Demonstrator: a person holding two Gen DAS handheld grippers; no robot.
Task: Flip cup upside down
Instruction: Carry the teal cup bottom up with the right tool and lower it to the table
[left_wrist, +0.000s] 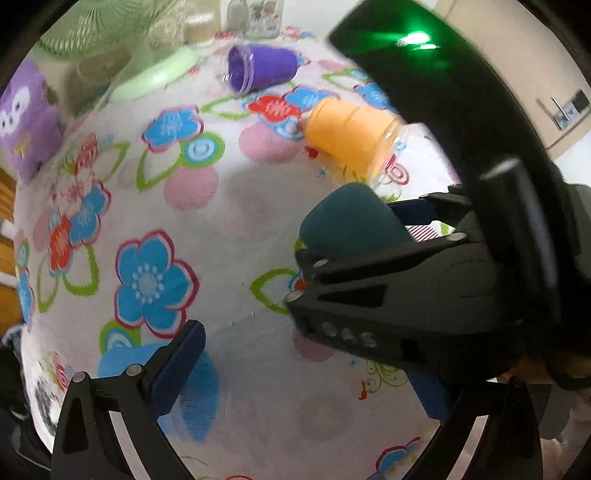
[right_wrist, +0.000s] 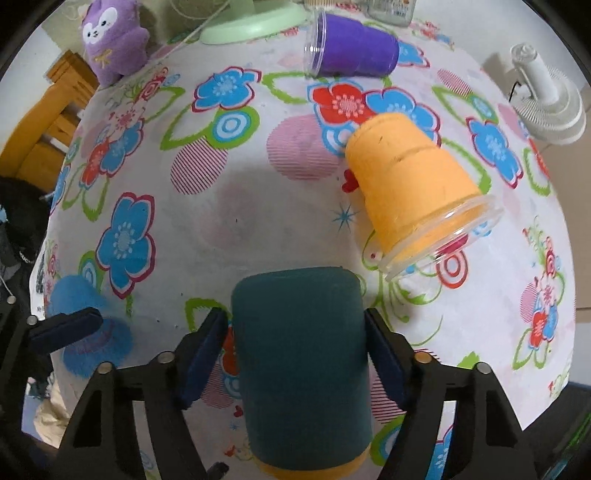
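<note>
A dark teal cup (right_wrist: 301, 354) lies between the fingers of my right gripper (right_wrist: 297, 350), which is shut on its sides; its closed bottom points away and a yellow rim shows near the camera. The same cup (left_wrist: 347, 221) and right gripper (left_wrist: 373, 243) show in the left wrist view. An orange cup (right_wrist: 410, 188) lies on its side just beyond, mouth to the right. A purple cup (right_wrist: 351, 46) lies on its side at the far edge. A light blue cup (right_wrist: 88, 328) sits by my left gripper. My left gripper (left_wrist: 303, 373) is open and empty over the floral tablecloth (left_wrist: 229, 221).
A purple plush toy (right_wrist: 112, 37) sits at the far left corner. A green fan base (right_wrist: 255, 22) and jars stand at the back. A small white fan (right_wrist: 546, 107) is at the right. A wooden chair (right_wrist: 44, 125) stands off the table's left.
</note>
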